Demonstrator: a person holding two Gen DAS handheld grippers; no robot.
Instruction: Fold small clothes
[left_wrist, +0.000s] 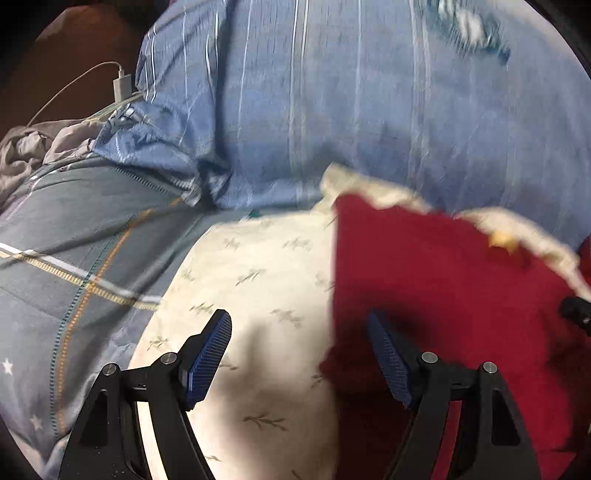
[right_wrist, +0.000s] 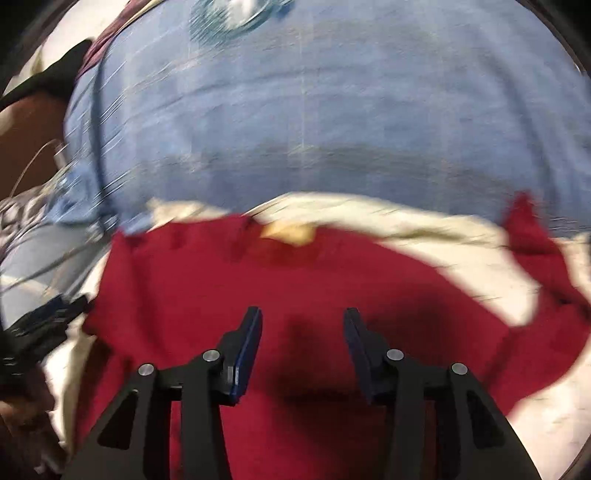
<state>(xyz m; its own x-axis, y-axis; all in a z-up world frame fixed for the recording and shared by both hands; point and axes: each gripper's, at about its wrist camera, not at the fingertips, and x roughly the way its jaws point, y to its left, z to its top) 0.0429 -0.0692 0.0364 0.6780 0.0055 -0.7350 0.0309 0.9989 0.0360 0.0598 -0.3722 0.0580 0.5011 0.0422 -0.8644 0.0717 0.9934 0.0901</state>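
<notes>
Black linkages with blue pads fill the near edge of both views. From the left wrist, the left gripper (left_wrist: 299, 354) has its jaws spread wide and holds nothing; its 7 o'clock finger sits over a cream pillow (left_wrist: 251, 280) printed with small grey sprigs, and its 5 o'clock finger sits over the red garment (left_wrist: 443, 295). Whether either pad touches the cloth cannot be told. This red garment lies on the cream pillow, covering its 3 o'clock side, with a straight edge running from 12 to 6 o'clock through the middle of the view. A small yellow mark (left_wrist: 502, 240) shows near the garment's top edge at 2 o'clock. At 9 o'clock lies a grey-blue quilt (left_wrist: 74, 258) with plaid lines and small stars, and at 12 o'clock a blue striped pillow (left_wrist: 332, 110). A white charger (left_wrist: 122, 86) with its cable sits at 10 o'clock, beside a crumpled grey cloth (left_wrist: 33, 147). From the right wrist, heavily blurred, the right gripper (right_wrist: 303, 350) is also open and empty, both fingers over the red garment (right_wrist: 203, 288), which spreads from 9 to 3 o'clock with a sleeve reaching toward 2 o'clock. The left gripper (right_wrist: 44, 328) appears at 9 o'clock by the garment's edge.
</notes>
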